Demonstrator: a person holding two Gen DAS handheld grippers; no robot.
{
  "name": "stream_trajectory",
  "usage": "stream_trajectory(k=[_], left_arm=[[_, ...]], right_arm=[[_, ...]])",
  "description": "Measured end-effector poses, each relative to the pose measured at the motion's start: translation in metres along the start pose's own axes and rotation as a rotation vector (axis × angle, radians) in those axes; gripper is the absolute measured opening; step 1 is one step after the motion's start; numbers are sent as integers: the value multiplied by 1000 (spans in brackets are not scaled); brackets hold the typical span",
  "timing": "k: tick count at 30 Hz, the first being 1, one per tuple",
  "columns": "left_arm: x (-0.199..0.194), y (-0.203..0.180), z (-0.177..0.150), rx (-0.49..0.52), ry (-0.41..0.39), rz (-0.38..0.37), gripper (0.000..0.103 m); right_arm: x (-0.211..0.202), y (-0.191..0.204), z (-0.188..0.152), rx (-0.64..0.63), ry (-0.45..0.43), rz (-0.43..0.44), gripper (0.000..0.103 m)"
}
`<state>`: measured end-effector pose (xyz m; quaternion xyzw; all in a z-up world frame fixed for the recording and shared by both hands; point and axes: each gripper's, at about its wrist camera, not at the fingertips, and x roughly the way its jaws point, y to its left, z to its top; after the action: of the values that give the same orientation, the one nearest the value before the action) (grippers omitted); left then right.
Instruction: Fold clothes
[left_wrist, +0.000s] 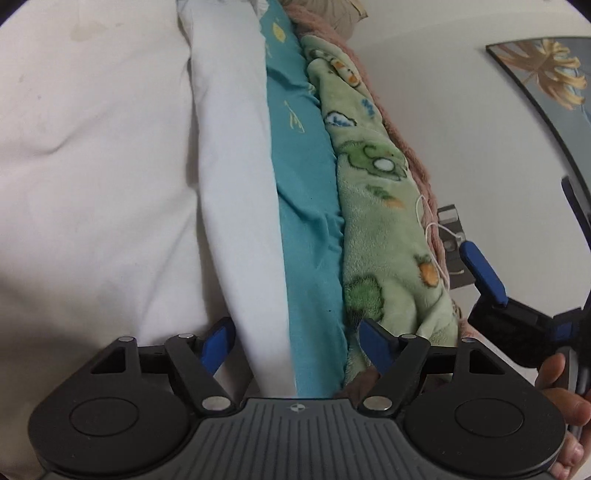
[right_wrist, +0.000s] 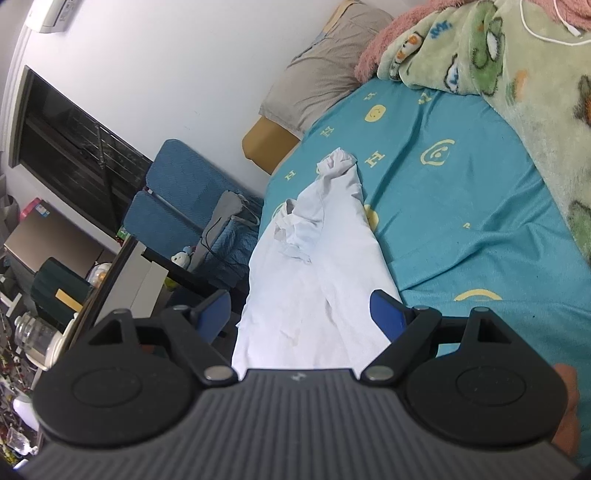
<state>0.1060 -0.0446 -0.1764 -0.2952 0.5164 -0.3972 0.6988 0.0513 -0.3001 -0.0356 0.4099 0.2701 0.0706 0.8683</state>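
My left gripper (left_wrist: 297, 341) stands with its jaws spread wide and nothing between them. My right gripper (right_wrist: 303, 314) is the same: wide, empty, just above the near end of the shirt (right_wrist: 314, 266).

The shirt, white, lies lengthwise along the edge of the bed (right_wrist: 461, 206), on the teal sheet. In the right wrist view it reads as a long narrow strip, one sleeve (right_wrist: 341, 166) bunched at the far end, the collar area crumpled beside it. The left wrist view shows a straight long edge against the sheet, so it may be doubled over lengthwise; I cannot confirm that. The green blanket (left_wrist: 373, 206) lies alongside, apart from the shirt.

Judgement: this layout fits either a garment partly folded into a strip or one merely laid out narrow.

For sound work from here, I should grip cloth only at corners or a clean edge, take every layer in one bite, keep both grippers level, and flatten the bunched sleeve so no lump is trapped. Risk: the side nearest the bed's edge could slide off.
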Motion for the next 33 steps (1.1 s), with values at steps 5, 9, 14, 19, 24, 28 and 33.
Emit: stream_trajectory(k=[5, 9, 14, 19, 24, 28, 33], left_arm=[[11, -13, -6, 79, 84, 17, 74], [7, -12, -12, 71, 139, 54, 42], [-21, -20, -16, 65, 121, 124, 8], [-78, -51, -24, 112, 47, 192, 3], [-120, -58, -32, 72, -16, 258, 2], [-131, -45, -33, 24, -25, 291, 3], [-130, -17, -29, -47, -22, 267, 30]], right_arm=[[9, 0, -2, 0, 17, -35, 85], [15, 0, -7, -6, 46, -53, 85], [19, 3, -11, -33, 70, -79, 85], [20, 4, -14, -46, 92, -92, 85], [19, 3, -14, -28, 96, -91, 85], [19, 2, -14, -16, 101, -98, 85], [21, 2, -15, -13, 111, -106, 85]])
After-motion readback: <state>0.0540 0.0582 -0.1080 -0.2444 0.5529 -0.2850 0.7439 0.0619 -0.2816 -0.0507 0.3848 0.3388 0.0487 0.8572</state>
